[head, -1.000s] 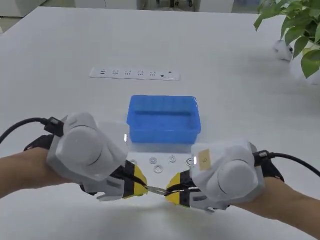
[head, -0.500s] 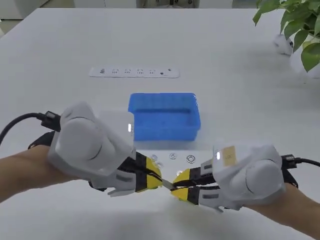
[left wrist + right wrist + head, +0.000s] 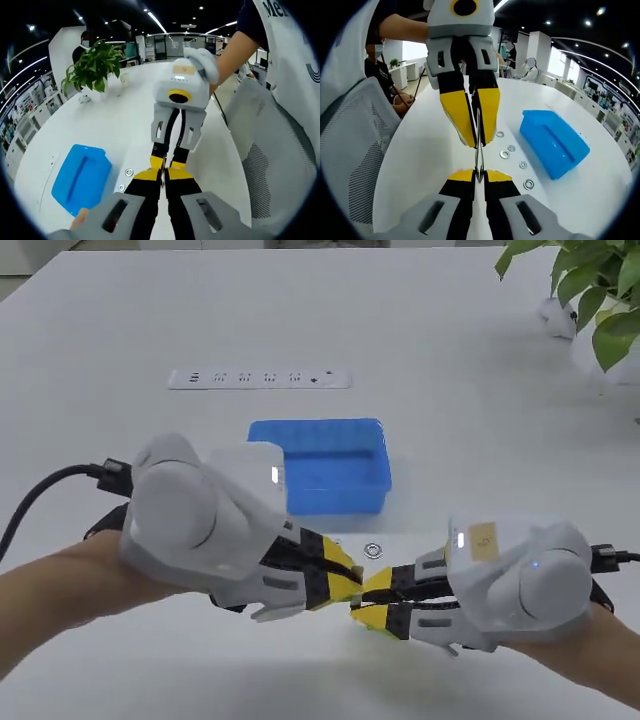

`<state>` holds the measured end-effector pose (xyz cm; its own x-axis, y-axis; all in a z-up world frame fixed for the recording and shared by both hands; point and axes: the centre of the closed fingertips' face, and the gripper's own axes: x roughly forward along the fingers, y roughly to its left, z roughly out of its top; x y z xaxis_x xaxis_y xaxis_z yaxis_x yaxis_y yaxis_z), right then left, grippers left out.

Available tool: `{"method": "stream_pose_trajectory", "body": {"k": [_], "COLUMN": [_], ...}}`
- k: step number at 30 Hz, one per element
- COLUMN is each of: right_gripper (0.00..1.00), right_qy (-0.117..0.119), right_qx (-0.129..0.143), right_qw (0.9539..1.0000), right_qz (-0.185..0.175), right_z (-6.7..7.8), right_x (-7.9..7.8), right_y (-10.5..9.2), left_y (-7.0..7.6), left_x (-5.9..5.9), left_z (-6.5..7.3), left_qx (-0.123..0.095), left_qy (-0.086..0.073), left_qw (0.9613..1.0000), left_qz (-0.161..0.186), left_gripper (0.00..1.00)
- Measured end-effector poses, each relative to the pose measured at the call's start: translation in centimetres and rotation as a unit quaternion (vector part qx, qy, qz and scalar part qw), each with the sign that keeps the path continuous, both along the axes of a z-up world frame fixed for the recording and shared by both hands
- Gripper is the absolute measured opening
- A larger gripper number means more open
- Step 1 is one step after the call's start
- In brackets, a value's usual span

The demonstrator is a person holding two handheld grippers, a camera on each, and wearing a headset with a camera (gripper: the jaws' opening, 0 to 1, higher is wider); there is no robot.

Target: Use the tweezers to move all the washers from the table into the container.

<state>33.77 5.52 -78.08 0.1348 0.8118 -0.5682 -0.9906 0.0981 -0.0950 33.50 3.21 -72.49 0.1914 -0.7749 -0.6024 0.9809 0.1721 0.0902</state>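
Thin metal tweezers (image 3: pixel 478 161) span the gap between my two grippers, which face each other tip to tip above the white table (image 3: pixel 470 420). My left gripper (image 3: pixel 340 578) is shut on one end and my right gripper (image 3: pixel 372 602) is shut on the other. In the right gripper view, several washers (image 3: pixel 511 148) lie in a loose row on the table beside the blue container (image 3: pixel 552 142). From the head view, one washer (image 3: pixel 374 551) shows just in front of the blue container (image 3: pixel 320 465); the grippers hide the others.
A white power strip (image 3: pixel 260 379) lies beyond the container. A potted plant (image 3: pixel 590 290) stands at the far right corner. A mesh office chair (image 3: pixel 270 160) sits close to the table's near edge.
Both grippers have risen and shifted right, with their yellow tips drawn closer together. The tweezers stay held between them. More of the washers are now hidden behind the grippers.
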Motion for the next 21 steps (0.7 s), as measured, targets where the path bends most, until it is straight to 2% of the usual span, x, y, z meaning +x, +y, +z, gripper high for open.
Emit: {"method": "stream_pose_trajectory", "body": {"k": [11, 19, 21], "right_gripper": [0.08, 0.08, 0.08], "right_qy": [-0.006, -0.005, -0.007], "right_qx": [-0.002, -0.004, -0.005], "right_qw": [1.0, 1.0, 0.9999], "right_qz": [0.001, 0.004, 0.005], "right_z": [-0.02, 0.02, 0.02], "right_x": [0.27, 0.0, 0.02], "right_y": [-0.06, -0.07, -0.05], "left_y": [-0.78, -0.98, -0.96], "left_x": [0.52, 0.17, 0.16], "left_z": [0.57, 0.54, 0.55], "left_qx": [-0.02, -0.019, -0.017], "left_qy": [-0.009, -0.004, -0.007], "left_qw": [0.9998, 0.9997, 0.9997], "left_qz": [0.003, -0.012, -0.015], "left_gripper": [0.08, 0.06, 0.06]}}
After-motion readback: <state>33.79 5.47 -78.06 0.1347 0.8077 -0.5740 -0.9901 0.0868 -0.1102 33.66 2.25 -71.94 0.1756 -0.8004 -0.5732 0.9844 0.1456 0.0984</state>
